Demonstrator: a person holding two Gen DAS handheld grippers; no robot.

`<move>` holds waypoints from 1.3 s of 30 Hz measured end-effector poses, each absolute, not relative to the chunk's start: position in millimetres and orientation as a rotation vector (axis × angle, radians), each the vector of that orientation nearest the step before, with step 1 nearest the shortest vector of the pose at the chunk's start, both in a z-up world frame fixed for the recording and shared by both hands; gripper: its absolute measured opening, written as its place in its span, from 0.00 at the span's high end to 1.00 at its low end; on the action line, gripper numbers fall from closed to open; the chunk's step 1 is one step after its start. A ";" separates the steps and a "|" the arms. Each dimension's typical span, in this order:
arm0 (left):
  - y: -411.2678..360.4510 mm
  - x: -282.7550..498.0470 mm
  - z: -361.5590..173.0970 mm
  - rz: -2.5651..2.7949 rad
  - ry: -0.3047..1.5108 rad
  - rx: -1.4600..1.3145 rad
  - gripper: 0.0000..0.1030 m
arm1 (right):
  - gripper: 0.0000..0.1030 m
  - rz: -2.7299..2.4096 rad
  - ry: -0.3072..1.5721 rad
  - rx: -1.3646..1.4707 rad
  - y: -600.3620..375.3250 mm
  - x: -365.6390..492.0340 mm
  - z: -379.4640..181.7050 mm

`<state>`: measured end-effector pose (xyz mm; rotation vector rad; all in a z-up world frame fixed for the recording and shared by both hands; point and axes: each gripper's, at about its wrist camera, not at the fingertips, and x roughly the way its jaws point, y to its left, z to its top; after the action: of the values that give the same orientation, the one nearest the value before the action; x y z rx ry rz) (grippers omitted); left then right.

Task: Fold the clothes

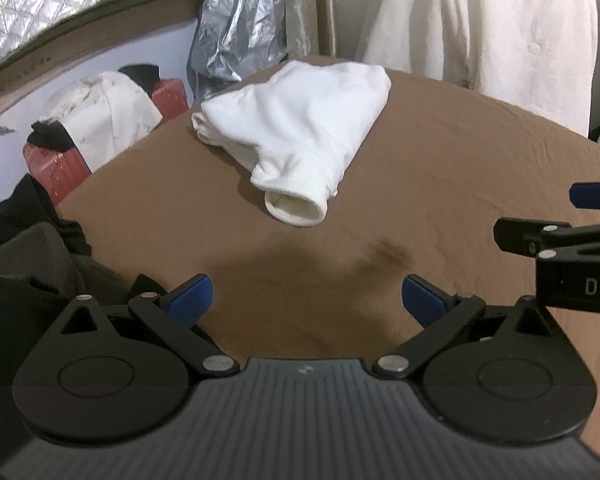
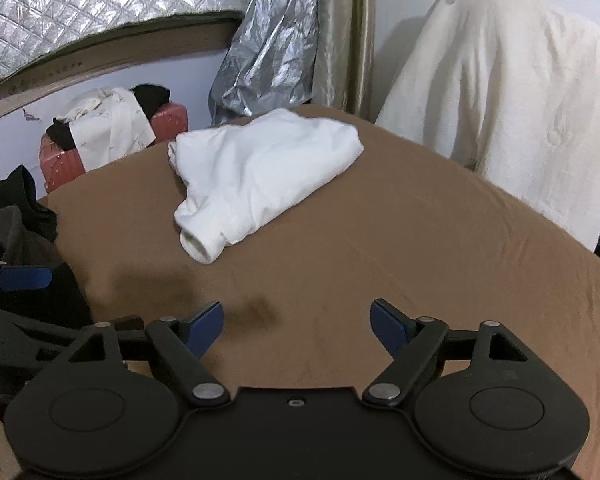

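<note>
Here we list: white garment (image 1: 296, 128), folded, on the brown bed (image 1: 440, 184), set far back to clear space; left gripper (image 1: 307, 300) and right gripper (image 2: 297, 326) both spread, empty, near us.

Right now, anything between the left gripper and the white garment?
Nothing: only bare brown sheet lies between the left gripper and the folded white garment, shown in the left wrist view.

My folded garment (image 1: 296, 128) lies on the bed (image 1: 440, 208) toward its far edge, cuff end nearest me. My left gripper (image 1: 307, 300) and right gripper (image 2: 296, 326) hang side by side over the near part. A suitcase (image 1: 56, 172) stands beyond the far-left corner; a heap of clothes (image 1: 28, 240) sits at the left edge.
</note>
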<state>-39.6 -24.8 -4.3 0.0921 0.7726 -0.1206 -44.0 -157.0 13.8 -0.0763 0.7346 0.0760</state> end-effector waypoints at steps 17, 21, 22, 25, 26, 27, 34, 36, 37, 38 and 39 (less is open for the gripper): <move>-28.0 -41.7 -9.3 -0.128 0.794 0.101 0.00 | 0.08 -0.015 0.695 -0.083 -156.8 -56.6 22.3; -26.7 -41.4 -9.2 -0.128 0.801 0.092 0.00 | 0.08 -0.017 0.704 -0.063 -159.6 -56.7 21.6; -26.9 -41.5 -9.2 -0.126 0.800 0.094 0.00 | 0.08 -0.017 0.705 -0.062 -159.7 -57.1 21.5; -27.6 -41.6 -9.1 -0.123 0.799 0.101 0.00 | 0.08 -0.018 0.704 -0.066 -160.1 -57.8 20.9; -27.8 -41.8 -9.0 -0.124 0.798 0.102 0.00 | 0.08 -0.019 0.704 -0.067 -159.9 -58.2 20.7; -28.2 -41.9 -9.1 -0.125 0.798 0.103 0.00 | 0.08 -0.017 0.704 -0.067 -159.5 -58.7 20.5; -33.6 -43.5 -11.0 -0.107 0.789 0.144 0.00 | 0.08 -0.014 0.704 -0.061 -160.0 -60.1 20.0; -35.4 -44.8 -11.2 -0.105 0.779 0.159 0.00 | 0.08 -0.010 0.705 -0.065 -160.8 -60.2 19.8; -36.3 -45.5 -11.4 -0.104 0.773 0.167 0.00 | 0.08 -0.008 0.705 -0.067 -160.9 -60.4 19.7; -37.3 -46.3 -11.4 -0.103 0.768 0.173 0.00 | 0.08 -0.008 0.705 -0.069 -160.9 -60.7 19.6; -38.3 -47.0 -11.0 -0.104 0.765 0.177 0.00 | 0.08 -0.008 0.704 -0.071 -160.8 -60.9 19.5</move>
<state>-47.0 -38.3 -11.0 0.1771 0.7654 -0.1043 -60.9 -160.8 19.5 -0.0708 0.7041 -0.0084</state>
